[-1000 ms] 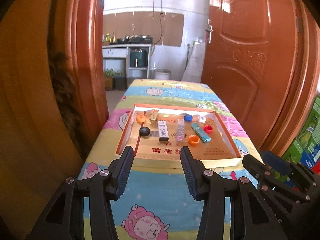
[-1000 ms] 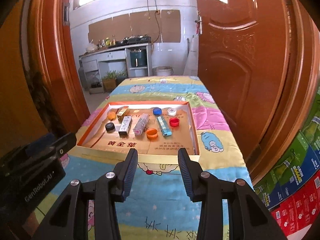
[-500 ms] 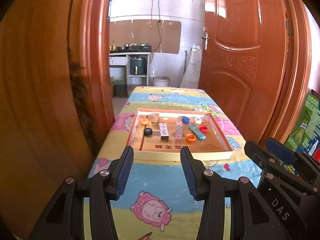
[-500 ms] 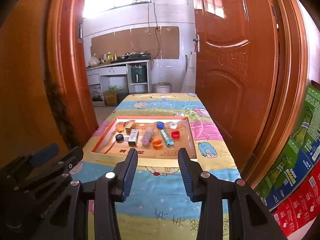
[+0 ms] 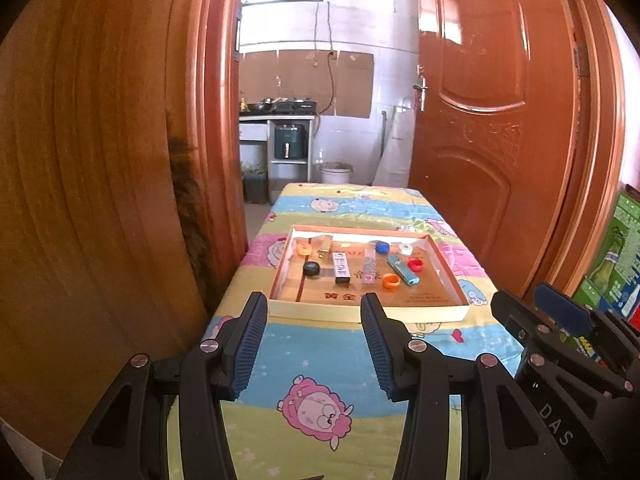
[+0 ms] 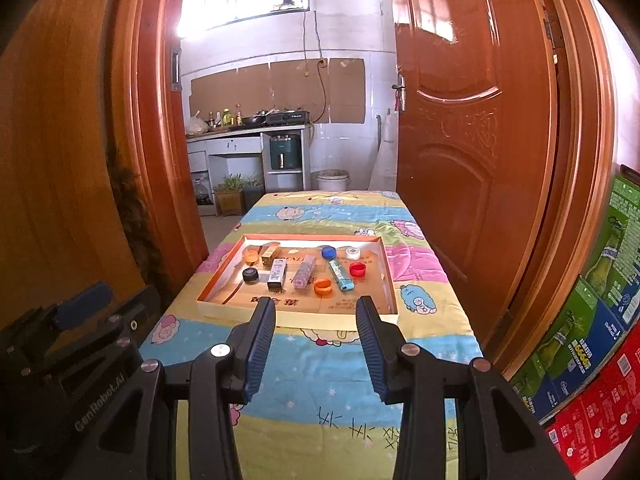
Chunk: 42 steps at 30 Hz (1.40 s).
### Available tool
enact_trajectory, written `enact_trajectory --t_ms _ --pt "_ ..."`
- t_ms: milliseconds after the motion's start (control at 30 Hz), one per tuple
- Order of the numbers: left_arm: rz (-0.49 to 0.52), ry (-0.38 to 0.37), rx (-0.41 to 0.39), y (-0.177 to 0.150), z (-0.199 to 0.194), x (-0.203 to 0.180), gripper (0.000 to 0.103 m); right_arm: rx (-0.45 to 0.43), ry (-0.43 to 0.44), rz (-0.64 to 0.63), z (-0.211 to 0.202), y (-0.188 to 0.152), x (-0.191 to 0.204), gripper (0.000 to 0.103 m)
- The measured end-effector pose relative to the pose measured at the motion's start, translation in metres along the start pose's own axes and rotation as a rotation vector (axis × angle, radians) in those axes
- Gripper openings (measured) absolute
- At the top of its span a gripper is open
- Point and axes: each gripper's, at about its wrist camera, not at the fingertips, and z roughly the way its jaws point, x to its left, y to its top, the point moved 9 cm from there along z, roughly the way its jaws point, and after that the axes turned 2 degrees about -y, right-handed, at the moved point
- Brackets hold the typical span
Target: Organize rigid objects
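A shallow cardboard tray [image 5: 440, 261] [image 6: 387, 276] lies on the table ahead. In it lie several lighters and bottle caps: an orange cap [image 5: 391, 281] [image 6: 322, 287], a red cap [image 5: 415, 265] [image 6: 357, 269], a black cap [image 5: 311, 268] [image 6: 250, 275], a blue cap [image 5: 382, 247] and a teal lighter [image 5: 402, 271] [image 6: 341, 275]. My left gripper [image 5: 314, 342] is open and empty, well short of the tray. My right gripper [image 6: 316, 340] is open and empty, also short of the tray.
The table carries a cartoon-print cloth [image 5: 320, 360] [image 6: 320, 368]. An open wooden door [image 5: 480, 140] stands on the right and a door frame [image 5: 200, 120] on the left. Coloured cartons [image 6: 592, 340] are stacked at the right. A kitchen counter [image 6: 244, 136] is behind.
Both grippers have drawn back and risen from the tray, which now looks smaller and farther. Both stay open. The items in the tray have not moved.
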Motion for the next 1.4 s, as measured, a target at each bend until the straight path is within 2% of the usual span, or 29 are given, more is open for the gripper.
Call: enact_trajectory --t_ms 1400 --pt "0.01 0.007 0.021 -0.001 0.0035 -0.0037 0.05 0.028 0.028 -0.004 0.0067 -0.0081 0.0034 0.042"
